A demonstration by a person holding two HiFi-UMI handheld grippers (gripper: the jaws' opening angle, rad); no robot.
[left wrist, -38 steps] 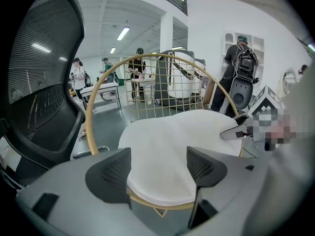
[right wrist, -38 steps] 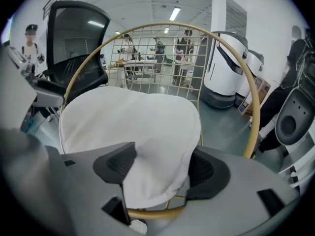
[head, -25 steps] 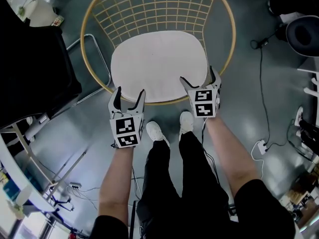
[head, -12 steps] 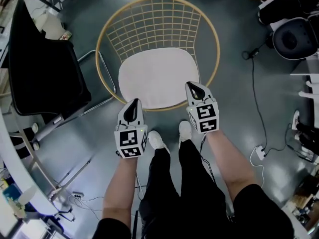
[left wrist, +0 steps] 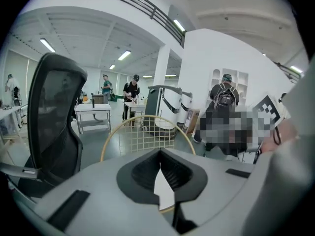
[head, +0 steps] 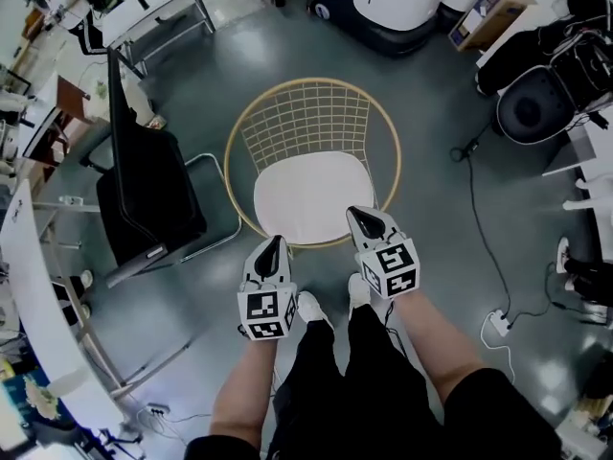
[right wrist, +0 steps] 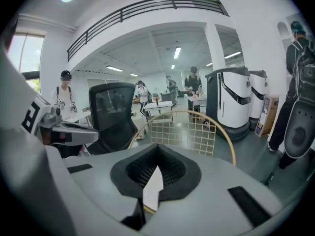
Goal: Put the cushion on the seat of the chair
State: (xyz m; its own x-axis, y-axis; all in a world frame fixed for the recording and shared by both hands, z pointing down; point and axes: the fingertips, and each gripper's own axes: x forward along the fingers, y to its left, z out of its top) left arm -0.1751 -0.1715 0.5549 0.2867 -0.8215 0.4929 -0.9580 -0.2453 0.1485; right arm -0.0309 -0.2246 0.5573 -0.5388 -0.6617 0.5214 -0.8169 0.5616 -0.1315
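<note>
Both pairs of jaws are clenched on nothing. The left gripper (head: 273, 250) hangs just before the chair's (head: 312, 80) front-left rim. The cushion (head: 311, 199) lies flat on the chair's seat, its long axis across the chair and its straighter edge toward the wire back. The right gripper (head: 364, 220) hangs above the chair's front-right edge. Drawing both clear without brushing the cushion should finish this well.

We read the chair (head: 308, 123) as thin, brass-toned metal wire, the cushion (head: 311, 199) as matt pale cloth, probably lightly textured, and the floor (head: 436, 228) as smooth, slightly glossy grey with soft reflections.
</note>
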